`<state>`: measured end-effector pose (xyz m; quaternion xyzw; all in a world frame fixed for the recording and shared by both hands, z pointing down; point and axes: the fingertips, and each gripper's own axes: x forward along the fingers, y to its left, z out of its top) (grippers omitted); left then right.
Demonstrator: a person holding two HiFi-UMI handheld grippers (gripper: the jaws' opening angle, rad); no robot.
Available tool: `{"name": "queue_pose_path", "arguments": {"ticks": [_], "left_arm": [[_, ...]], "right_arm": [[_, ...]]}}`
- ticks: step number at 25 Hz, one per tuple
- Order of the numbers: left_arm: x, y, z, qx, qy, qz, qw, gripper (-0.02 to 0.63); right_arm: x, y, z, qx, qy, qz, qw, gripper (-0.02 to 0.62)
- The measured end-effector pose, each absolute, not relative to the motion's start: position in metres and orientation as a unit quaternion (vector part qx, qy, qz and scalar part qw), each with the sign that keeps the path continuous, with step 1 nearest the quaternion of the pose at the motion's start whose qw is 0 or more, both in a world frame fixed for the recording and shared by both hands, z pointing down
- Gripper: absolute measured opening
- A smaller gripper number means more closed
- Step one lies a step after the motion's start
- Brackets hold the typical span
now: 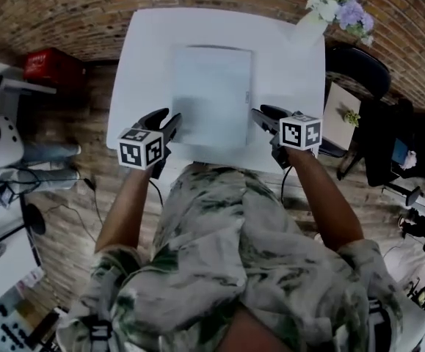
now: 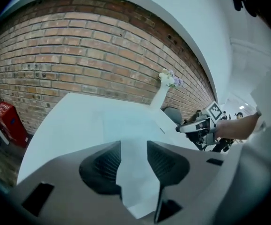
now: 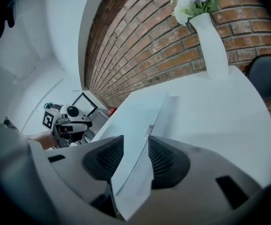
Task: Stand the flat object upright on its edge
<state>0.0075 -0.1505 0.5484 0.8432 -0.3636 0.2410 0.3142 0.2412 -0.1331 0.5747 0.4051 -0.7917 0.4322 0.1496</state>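
A white flat slab (image 1: 212, 94) lies on the white table (image 1: 142, 64), its near edge toward me. My left gripper (image 1: 165, 118) is at its near left corner, my right gripper (image 1: 263, 116) at its near right corner. In the left gripper view the slab's corner (image 2: 126, 125) reaches in between the dark ribbed pads (image 2: 105, 163) of the left gripper (image 2: 134, 149). The right gripper view shows the slab's edge (image 3: 140, 121) running between the jaws of the right gripper (image 3: 135, 146). On both grippers the jaws stand apart and straddle the slab without pressing on it.
A white vase of flowers (image 1: 337, 6) stands at the table's far right corner. A black chair (image 1: 359, 72) sits right of the table and a red box (image 1: 51, 64) on the floor to the left. Equipment and cables crowd the floor at left.
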Motion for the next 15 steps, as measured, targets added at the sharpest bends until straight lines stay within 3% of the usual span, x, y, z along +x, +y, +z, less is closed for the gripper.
{"name": "queue_pose_path", "arguments": {"ticks": [15], "left_arm": [[0.005, -0.212, 0.617, 0.827, -0.302, 0.258, 0.398, 0.212]], "right_arm": [[0.228, -0.181, 0.63, 0.419, -0.735, 0.506, 0.166, 0.21]]}}
